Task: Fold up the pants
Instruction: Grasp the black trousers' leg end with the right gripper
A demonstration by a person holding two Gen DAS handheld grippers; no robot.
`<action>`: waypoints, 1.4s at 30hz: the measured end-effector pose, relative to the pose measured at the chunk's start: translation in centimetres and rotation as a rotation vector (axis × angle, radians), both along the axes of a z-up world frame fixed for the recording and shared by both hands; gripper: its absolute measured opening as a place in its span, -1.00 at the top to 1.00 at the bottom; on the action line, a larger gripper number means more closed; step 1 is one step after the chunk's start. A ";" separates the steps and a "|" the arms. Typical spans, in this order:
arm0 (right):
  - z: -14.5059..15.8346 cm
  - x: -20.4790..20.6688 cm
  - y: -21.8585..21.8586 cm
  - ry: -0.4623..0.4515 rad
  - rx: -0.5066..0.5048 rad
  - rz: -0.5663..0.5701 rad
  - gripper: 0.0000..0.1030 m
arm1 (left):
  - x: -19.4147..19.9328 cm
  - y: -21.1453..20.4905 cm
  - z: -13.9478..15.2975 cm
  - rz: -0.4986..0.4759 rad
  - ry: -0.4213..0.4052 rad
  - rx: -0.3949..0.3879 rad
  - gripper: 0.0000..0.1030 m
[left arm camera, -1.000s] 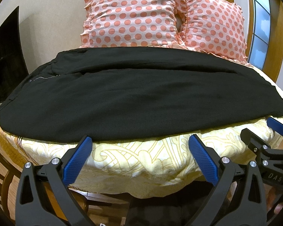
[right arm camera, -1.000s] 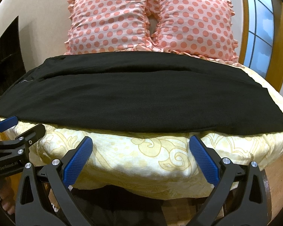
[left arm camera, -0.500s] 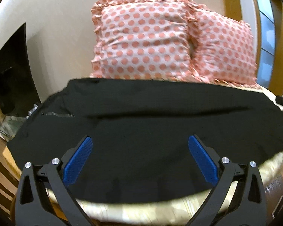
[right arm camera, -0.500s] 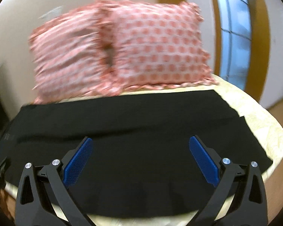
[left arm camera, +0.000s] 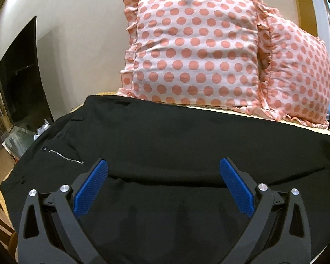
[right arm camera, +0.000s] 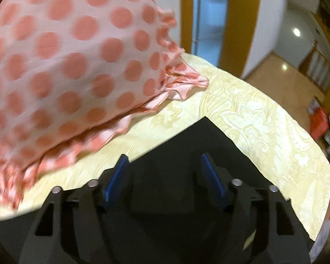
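On the bed (right arm camera: 264,118), under a pale yellow patterned cover, a pair of black pants (left arm camera: 165,136) lies spread flat across the width, one long edge running close to 2 pillows. Both pillows are pink-white with salmon dots and frilled edges; the left pillow (left arm camera: 193,48) stands upright against the cream wall (left arm camera: 77,17), and the right pillow (left arm camera: 297,74) leans just beside it, their frills touching. From the left wrist view, the waist end of the pants is at the left, where a short silver zipper (left arm camera: 65,157) shows on the dark cloth. A dark flat screen (left arm camera: 22,79) stands by the wall to the left of the bed.

The left gripper (left arm camera: 164,184) hangs above the middle of the pants with its blue pads spread wide; nothing is between them and they do not touch the cloth.

The right gripper (right arm camera: 164,176) is over the far corner of the pants, at the leg end, where the black cloth comes to a point on the yellow cover. Its jaws are closing, and the cloth lies between and beneath the blue pads (right arm camera: 117,179), but the pads are not pressing on it. This view is blurred. The dotted pillow fills the upper left, its frill lying on the cover near the pants corner but apart from it. A window with wooden frame (right arm camera: 242,22) stands behind the bed.
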State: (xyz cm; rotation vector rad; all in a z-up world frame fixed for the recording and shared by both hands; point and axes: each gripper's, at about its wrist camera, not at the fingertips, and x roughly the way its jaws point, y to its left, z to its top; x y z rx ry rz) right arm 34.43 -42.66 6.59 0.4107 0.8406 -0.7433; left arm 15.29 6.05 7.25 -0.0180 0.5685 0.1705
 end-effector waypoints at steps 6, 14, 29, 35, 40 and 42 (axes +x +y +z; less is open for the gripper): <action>-2.4 2.9 -2.6 0.069 0.030 -0.118 -0.11 | 1.1 0.2 -1.1 -0.027 0.038 -0.016 -0.97; -4.0 3.5 -3.9 0.099 -0.006 -0.134 0.30 | 1.6 0.8 -1.5 -0.025 0.059 -0.058 -0.97; 1.5 -11.6 -1.3 -0.384 0.132 0.076 0.95 | -0.5 0.3 -0.8 -0.043 0.026 -0.044 -0.97; 2.1 -21.9 2.7 -0.507 0.118 0.151 0.95 | -1.8 0.2 -0.2 -0.049 0.004 -0.047 -0.97; -1.1 -28.3 4.9 -0.491 0.150 0.130 0.95 | -2.7 0.0 0.4 -0.052 -0.017 -0.038 -0.97; -3.0 -29.4 4.5 -0.476 0.239 0.124 0.95 | -2.7 -0.2 0.5 -0.054 -0.017 -0.033 -0.97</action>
